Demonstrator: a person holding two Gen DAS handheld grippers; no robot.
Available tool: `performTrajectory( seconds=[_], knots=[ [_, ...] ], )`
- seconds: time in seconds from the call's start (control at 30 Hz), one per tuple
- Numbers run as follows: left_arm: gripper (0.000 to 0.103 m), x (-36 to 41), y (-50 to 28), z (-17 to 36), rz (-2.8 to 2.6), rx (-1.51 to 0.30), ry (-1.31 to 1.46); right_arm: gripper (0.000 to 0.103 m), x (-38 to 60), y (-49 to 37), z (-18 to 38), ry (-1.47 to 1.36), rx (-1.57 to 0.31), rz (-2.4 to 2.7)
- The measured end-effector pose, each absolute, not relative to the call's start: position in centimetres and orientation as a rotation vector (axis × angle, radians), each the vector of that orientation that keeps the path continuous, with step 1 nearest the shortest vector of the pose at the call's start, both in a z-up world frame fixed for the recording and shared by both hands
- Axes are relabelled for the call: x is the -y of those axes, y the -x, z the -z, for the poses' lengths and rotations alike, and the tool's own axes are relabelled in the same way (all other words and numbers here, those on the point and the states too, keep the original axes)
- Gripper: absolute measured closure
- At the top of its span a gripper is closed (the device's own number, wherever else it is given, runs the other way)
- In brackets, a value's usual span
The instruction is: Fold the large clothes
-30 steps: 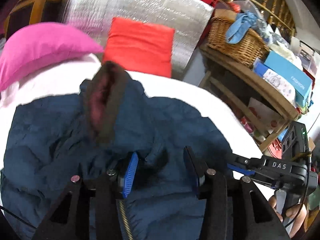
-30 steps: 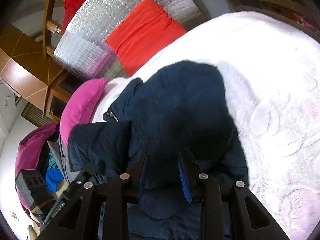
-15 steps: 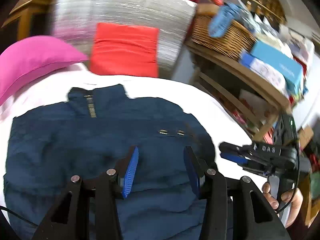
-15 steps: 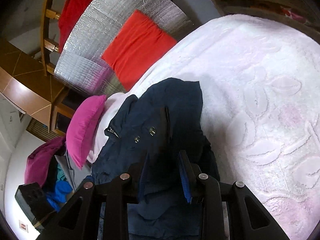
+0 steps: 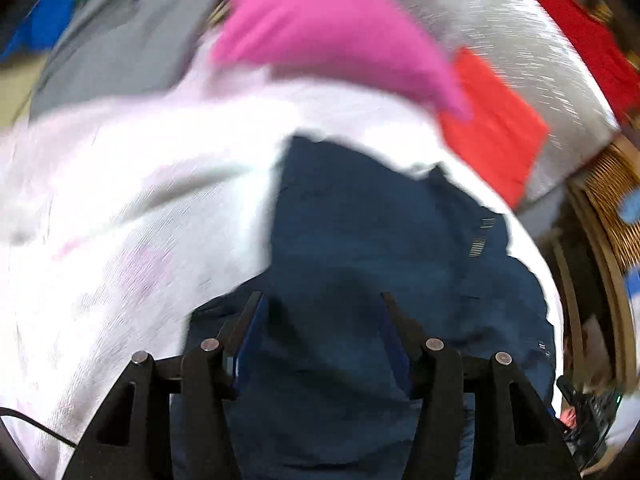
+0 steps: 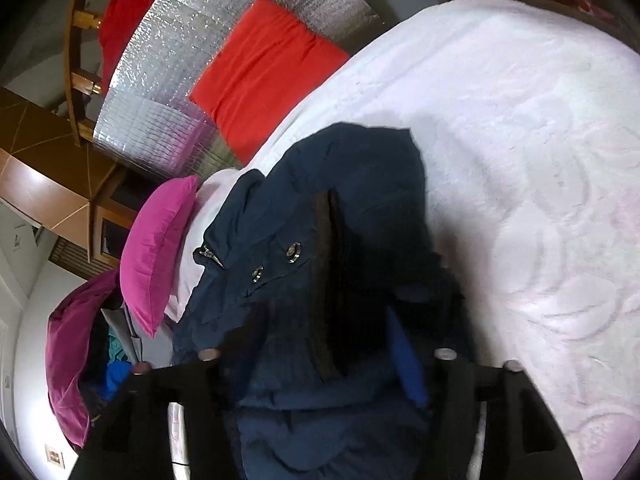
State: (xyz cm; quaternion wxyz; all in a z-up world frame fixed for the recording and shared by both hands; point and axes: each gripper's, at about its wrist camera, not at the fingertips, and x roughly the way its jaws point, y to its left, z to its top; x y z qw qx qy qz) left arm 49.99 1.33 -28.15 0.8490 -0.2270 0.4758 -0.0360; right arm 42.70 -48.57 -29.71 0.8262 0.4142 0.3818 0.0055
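Right gripper (image 6: 320, 340) jaws just opened over jacket (image 6: 320, 240); left gripper (image 5: 322, 332) swung aside — blurred

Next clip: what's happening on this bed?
A person with a handheld gripper in each hand is folding a dark navy padded jacket on a white textured bedspread. Both the left gripper and right gripper have just been opening over the jacket; neither visibly pinches fabric now.

Both wrist cameras look down along their fingers, close over the jacket (image 5: 360, 240) on the bed (image 5: 120, 220); the left view is blurred. Both share the jacket (image 6: 360, 220), pink pillow (image 5: 320, 28) and red cushion (image 6: 264, 68)
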Motion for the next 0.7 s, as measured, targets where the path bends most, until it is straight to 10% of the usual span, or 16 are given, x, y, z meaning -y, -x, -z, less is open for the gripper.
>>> performTrajectory(
  seconds=[0.07,0.13,0.27,0.7],
  knots=[
    [0.046,-2.4,-50.4,29.7,0.072,-1.051,0.512,0.044,47.9,-43.1,29.8,-0.86,-0.803,-0.012],
    [0.046,-2.7,-50.5,30.1,0.1,-1.059,0.507,0.074,46.9,-43.8,29.9,-0.84,-0.821,-0.032],
    [0.046,-2.0,-50.1,29.8,0.12,-1.054,0.448,0.087,45.0,-44.0,28.9,-0.724,-0.817,0.017],
    [0.046,-2.1,-49.6,29.4,0.116,-1.068,0.395,0.085,45.8,-42.5,28.7,-0.668,-0.872,0.081]
  ],
)
